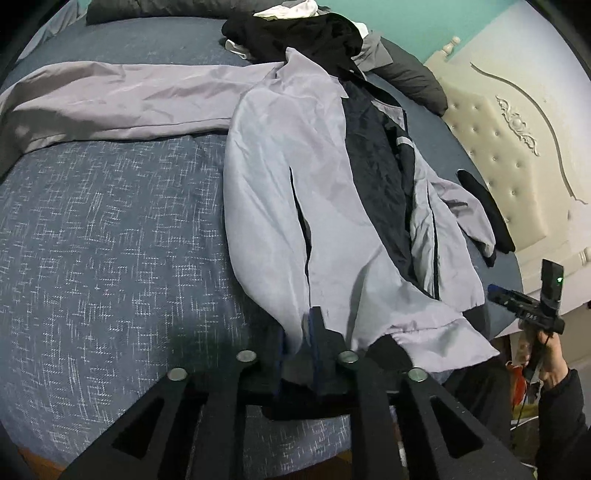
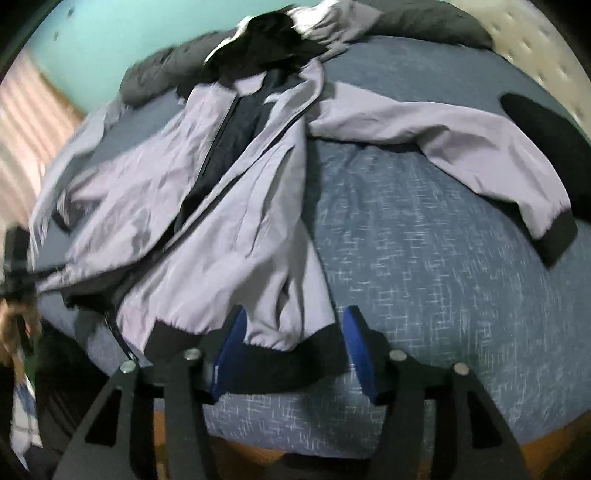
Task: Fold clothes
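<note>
A pale grey jacket (image 1: 295,177) with black cuffs, a black hem and a dark lining lies front-open on the bed, both sleeves spread out to the sides. My left gripper (image 1: 301,334) is shut on the jacket's bottom edge at the near side of the bed. In the right wrist view the jacket (image 2: 229,206) runs away from me. My right gripper (image 2: 297,350) is open, and its blue pads (image 2: 231,350) stand on either side of the black hem (image 2: 295,350). The right gripper (image 1: 517,306) also shows in the left wrist view, held by a hand.
The bed has a blue patterned cover (image 1: 110,240). A pile of black, white and grey clothes (image 1: 295,33) lies beyond the jacket's collar. A cream tufted headboard (image 1: 517,129) stands to the right. The bed's wooden edge (image 2: 258,458) is just below my grippers.
</note>
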